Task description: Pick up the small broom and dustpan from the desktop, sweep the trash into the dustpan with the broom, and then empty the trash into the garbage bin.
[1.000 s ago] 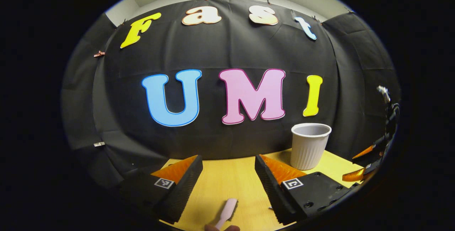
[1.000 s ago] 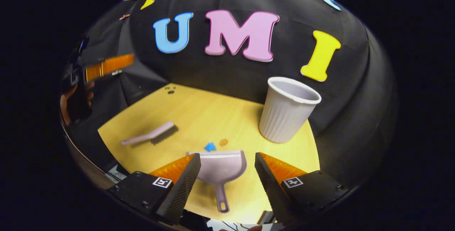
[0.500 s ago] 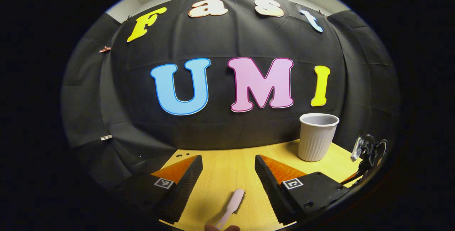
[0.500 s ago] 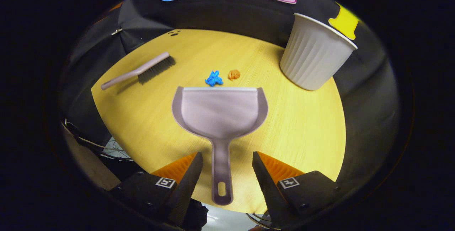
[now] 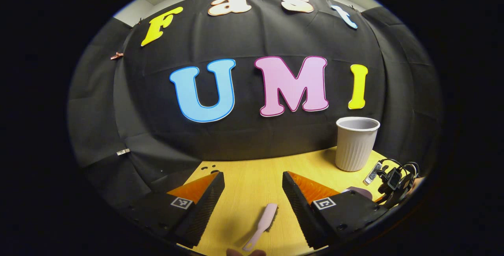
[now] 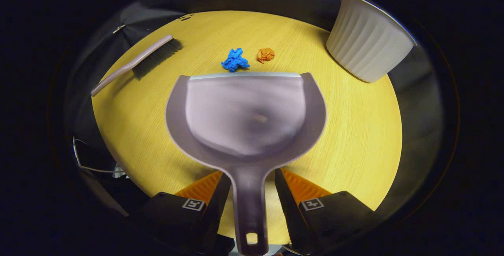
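Straddling the grey plastic dustpan's (image 6: 245,114) handle, my right gripper (image 6: 249,185) has its jaws spread, not yet pinching; I should close squarely on it. My left gripper (image 5: 253,193), jaws spread, hangs over the pale small broom (image 5: 261,221) on the yellow tabletop (image 6: 354,130). Beyond lie blue (image 6: 235,60) and orange paper scraps (image 6: 265,54), then the ribbed white bin (image 6: 368,39).

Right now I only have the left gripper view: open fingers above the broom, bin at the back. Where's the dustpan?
Observer: The dustpan lies flat on the desk, its handle between the right gripper fingers. I cannot tell whether they press on it.
Operator: Any trash to sweep?
Observer: Yes. A blue scrap and an orange scrap sit side by side just beyond the dustpan's front edge.
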{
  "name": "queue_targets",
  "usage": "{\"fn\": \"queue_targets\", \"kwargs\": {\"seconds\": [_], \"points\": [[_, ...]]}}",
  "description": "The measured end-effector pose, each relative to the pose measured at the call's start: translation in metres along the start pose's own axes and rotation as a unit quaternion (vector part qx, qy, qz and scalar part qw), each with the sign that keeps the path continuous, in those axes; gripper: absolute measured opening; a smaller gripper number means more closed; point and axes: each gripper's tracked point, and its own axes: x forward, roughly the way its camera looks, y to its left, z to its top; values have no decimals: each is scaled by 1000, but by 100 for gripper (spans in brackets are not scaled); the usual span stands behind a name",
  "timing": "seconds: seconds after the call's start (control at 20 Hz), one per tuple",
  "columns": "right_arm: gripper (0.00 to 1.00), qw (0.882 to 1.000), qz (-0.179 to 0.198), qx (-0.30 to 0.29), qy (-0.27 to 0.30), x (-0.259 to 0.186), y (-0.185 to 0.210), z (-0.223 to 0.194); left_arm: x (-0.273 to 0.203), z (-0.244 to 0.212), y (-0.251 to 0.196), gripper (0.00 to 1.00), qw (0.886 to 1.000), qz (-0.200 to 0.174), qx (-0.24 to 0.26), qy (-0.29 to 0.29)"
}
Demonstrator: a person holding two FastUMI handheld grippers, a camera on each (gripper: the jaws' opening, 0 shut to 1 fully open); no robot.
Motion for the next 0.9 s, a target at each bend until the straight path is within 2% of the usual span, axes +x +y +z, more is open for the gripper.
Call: {"fn": "queue_targets", "kwargs": {"seconds": [0.15,0.25,0.3,0.35,0.4,0.7,0.9], "points": [[66,1000,9,23,10,1,2,4,1,-5,1,95,1000,2,1,7],[55,1000,4,19,9,2,0,7,4,-11,1,95,1000,1,1,13],[41,1000,2,13,8,3,2,5,7,-15,1,95,1000,0,0,20],[45,1000,4,5,4,2,4,3,9,-24,3,95,1000,-2,0,29],[38,1000,5,-2,-2,2,6,6,11,-33,3,95,999,-3,1,40],[37,999,18,-24,-15,-14,13,-5,25,-104,4,95,991,-32,22,127],[37,999,22,-15,-23,-26,15,-8,41,-178,-14,95,972,-80,64,210]]}}
